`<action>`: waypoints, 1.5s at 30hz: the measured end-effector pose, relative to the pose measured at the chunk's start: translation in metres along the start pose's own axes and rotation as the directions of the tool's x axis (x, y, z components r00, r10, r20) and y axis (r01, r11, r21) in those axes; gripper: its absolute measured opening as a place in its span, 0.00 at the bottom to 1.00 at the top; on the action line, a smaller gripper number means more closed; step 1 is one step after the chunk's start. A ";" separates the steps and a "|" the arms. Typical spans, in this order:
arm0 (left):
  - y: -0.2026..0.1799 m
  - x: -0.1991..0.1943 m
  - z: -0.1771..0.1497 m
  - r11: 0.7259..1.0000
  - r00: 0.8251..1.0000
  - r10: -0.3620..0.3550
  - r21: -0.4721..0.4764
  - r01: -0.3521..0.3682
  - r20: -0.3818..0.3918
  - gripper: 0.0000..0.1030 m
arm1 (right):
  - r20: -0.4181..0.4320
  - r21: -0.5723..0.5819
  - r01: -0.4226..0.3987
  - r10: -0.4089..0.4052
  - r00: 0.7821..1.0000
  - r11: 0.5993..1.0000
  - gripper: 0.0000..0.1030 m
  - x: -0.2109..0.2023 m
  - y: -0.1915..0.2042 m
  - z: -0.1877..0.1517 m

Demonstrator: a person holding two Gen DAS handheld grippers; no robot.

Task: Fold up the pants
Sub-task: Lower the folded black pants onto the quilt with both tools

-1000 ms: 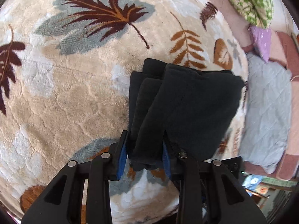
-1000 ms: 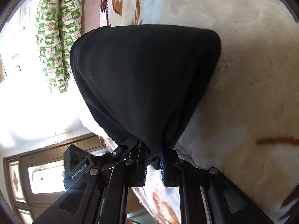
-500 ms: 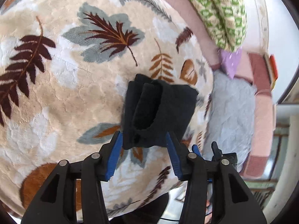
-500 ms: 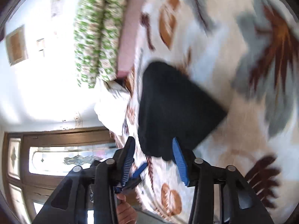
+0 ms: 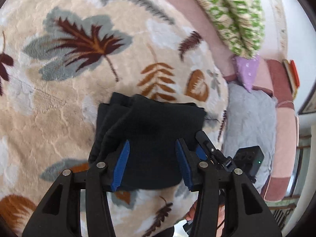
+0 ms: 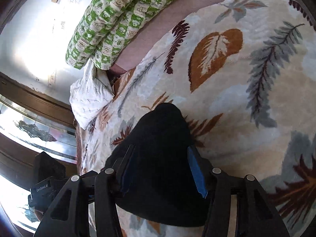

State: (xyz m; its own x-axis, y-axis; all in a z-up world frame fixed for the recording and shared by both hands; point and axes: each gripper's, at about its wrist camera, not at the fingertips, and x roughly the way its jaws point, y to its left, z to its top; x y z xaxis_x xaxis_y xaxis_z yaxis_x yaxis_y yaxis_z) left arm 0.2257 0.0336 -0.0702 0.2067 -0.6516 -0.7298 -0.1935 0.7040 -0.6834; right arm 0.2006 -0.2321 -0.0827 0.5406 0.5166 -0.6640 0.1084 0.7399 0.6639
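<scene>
Both grippers are off the cloth now! A second ago each one pinched the dark bundle; half a second ago they had let go, and now the left gripper [image 5: 152, 162] hangs over the pants [image 5: 150, 130] with its blue pads spread wide, nothing between them but air. The right gripper [image 6: 163, 167] is spread wide too, above the same pants [image 6: 158, 158], and it has swung closer since the last frame, so the bundle fills more of its view. In the left view the right gripper [image 5: 199, 146] pokes in at the bundle's right edge.

The pants lie folded into a compact black stack, layered edges showing at the left side, flat on the blanket [image 5: 59, 108]. That blanket is cream plush with big brown, maroon and grey leaves. Beyond it: a pink sheet [image 6: 158, 21], a green checked quilt [image 6: 118, 15] rolled up, a white pillow [image 6: 88, 96], a grey quilted pad [image 5: 250, 118], and a small purple cushion [image 5: 246, 71]. A dark wooden door [image 6: 29, 118] with glass panels stands behind.
</scene>
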 end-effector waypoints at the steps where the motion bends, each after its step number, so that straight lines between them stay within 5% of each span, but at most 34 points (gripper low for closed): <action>1: 0.008 0.008 0.002 1.000 1.000 0.001 -0.028 -0.002 -0.006 0.42 | -0.010 -0.019 0.026 -0.027 1.000 0.999 0.53 0.008 -0.002 0.002; 5: 0.016 0.004 0.004 0.997 0.998 -0.059 -0.056 0.059 -0.001 0.40 | -0.068 -0.092 0.146 -0.152 0.986 0.985 0.52 0.047 -0.013 0.004; 9: 0.021 -0.032 -0.003 0.988 0.988 -0.153 -0.033 0.153 0.011 0.44 | -0.070 0.003 0.023 -0.023 0.997 1.000 0.56 0.029 -0.022 0.009; 10: 0.023 -0.041 -0.008 0.987 0.987 -0.158 -0.026 0.158 0.022 0.56 | -0.067 0.027 -0.033 0.034 0.997 0.999 0.57 0.019 -0.025 0.009; 11: 0.025 -0.045 -0.012 0.988 0.988 -0.150 -0.021 0.151 0.029 0.66 | -0.074 0.045 -0.093 0.096 0.993 0.995 0.61 0.010 -0.029 0.009; 13: 0.025 -0.047 -0.019 0.995 0.994 -0.099 -0.005 0.100 0.046 0.67 | -0.109 0.037 -0.140 0.143 0.984 0.990 0.70 0.002 -0.033 0.009; 19: 0.033 -0.038 -0.025 0.999 0.993 0.033 0.038 -0.037 0.111 0.67 | -0.182 -0.013 -0.152 0.147 0.972 0.988 0.70 0.011 -0.035 0.001; 23: 0.036 -0.017 -0.017 0.999 0.998 -0.005 0.040 0.003 0.058 0.67 | -0.223 -0.043 -0.162 0.148 0.964 0.986 0.71 0.023 -0.034 -0.005; 27: 0.033 0.006 -0.011 0.997 0.999 0.030 0.076 -0.032 0.032 0.67 | -0.242 -0.009 -0.207 0.199 0.950 0.978 0.71 0.032 -0.038 -0.009; 31: 0.032 0.013 -0.009 0.996 0.998 -0.050 0.076 0.047 0.040 0.82 | -0.236 0.017 -0.239 0.236 0.943 0.971 0.74 0.036 -0.041 -0.011; 33: 0.032 0.016 -0.010 0.994 0.996 -0.083 0.078 0.079 0.043 0.77 | -0.231 0.021 -0.255 0.253 0.939 0.967 0.74 0.036 -0.043 -0.011; 35: 0.035 0.020 -0.010 0.992 0.993 -0.114 0.061 0.112 0.028 0.43 | -0.224 0.019 -0.244 0.242 0.944 0.970 0.67 0.036 -0.045 -0.012; 37: 0.042 0.017 -0.012 0.988 0.988 -0.149 0.036 0.148 0.034 0.28 | -0.218 -0.018 -0.193 0.185 0.958 0.981 0.48 0.036 -0.044 -0.015; 39: 0.049 0.008 -0.014 0.971 0.971 -0.239 -0.001 0.239 0.027 0.24 | -0.200 -0.019 -0.170 0.163 0.966 0.985 0.40 0.032 -0.046 -0.019; 45: 0.040 -0.034 -0.018 0.957 0.956 -0.290 0.034 0.289 0.050 0.23 | -0.139 -0.019 -0.227 0.223 0.965 0.974 0.32 0.001 -0.010 -0.034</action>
State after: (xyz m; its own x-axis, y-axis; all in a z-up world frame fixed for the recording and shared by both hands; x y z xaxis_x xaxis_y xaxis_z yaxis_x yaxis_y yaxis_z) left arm 0.1933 0.0789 -0.0727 0.3021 -0.8128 -0.4981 -0.0933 0.4948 -0.8640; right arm 0.1714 -0.2244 -0.1022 0.4302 0.7229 -0.5406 -0.0329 0.6110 0.7909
